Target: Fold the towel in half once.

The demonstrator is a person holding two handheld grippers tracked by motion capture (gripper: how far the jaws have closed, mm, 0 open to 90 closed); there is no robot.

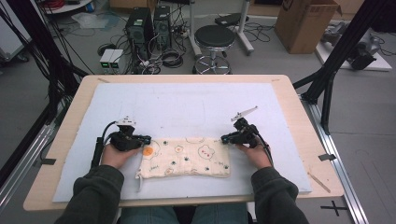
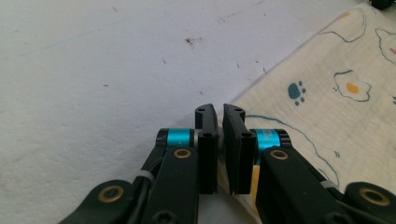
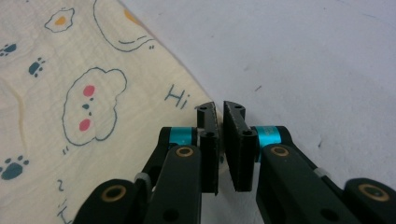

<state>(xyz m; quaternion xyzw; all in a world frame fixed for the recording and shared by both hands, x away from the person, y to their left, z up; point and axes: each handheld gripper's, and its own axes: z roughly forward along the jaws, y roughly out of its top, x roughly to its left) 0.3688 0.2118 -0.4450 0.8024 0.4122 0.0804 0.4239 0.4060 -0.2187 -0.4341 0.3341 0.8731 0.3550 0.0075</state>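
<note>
On the counter (image 1: 299, 121) lies a pale grey mat (image 1: 187, 107) that covers most of the wooden top, and near its front edge rests a folded cream cloth (image 1: 187, 158) printed with fried eggs, paw marks and small bear faces. Nothing else stands on the mat, so no thing blocks the way to the cloth; behind the counter, on the floor, are a black stool (image 1: 214, 39), two computer towers (image 1: 147, 25) with many cables, and a cardboard box (image 1: 306, 23). The left tongs (image 1: 147, 139) are at the far left corner of the cloth, and the right tongs (image 1: 225, 138) at the far right corner. In the left gripper view the left tongs (image 2: 219, 147) are almost fully clenched, with only a thin slit between the jaws, and the corner of the cloth (image 2: 327, 93) runs in under them — whether the fabric is really pinched I cannot tell. In the right gripper view the right tongs (image 3: 219, 147) are clenched the same way, and a small piece of the cloth (image 3: 93, 93) edge, just beside the printed "Hi", seems to sit between the pads. Each hand rests on the mat just beside its end of the cloth. Beyond the far edge of the cloth the mat is bare up to the back of the counter — much room there, and also some to both sides.
</note>
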